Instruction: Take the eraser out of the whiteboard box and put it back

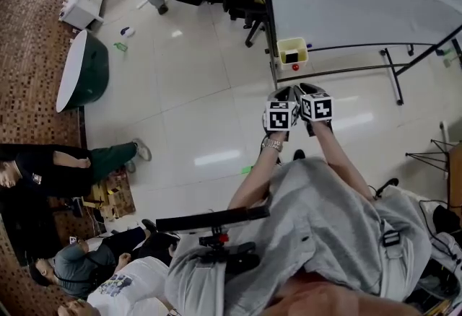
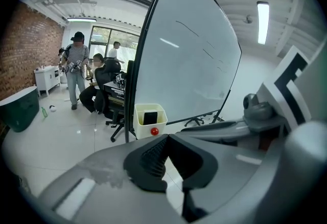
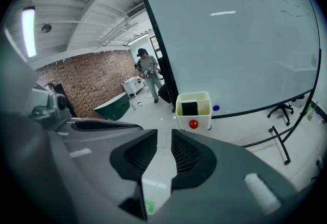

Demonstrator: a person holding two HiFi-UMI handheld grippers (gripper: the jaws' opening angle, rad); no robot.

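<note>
Black, blocky eraser (image 3: 189, 108) sits in the cream plastic box (image 3: 204, 117) at the whiteboard's (image 3: 230, 39) lower corner. Round red knob (image 3: 193, 124) on its front. Your left gripper (image 2: 167, 137) and right gripper (image 3: 164, 138), ribbed dark pads drawn together, pinch nothing. Glossy pale floor (image 1: 195, 105); brick wall (image 3: 92, 74).

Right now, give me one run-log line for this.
left gripper: shut, empty | right gripper: shut, empty | eraser: in box | grippers short of box
</note>
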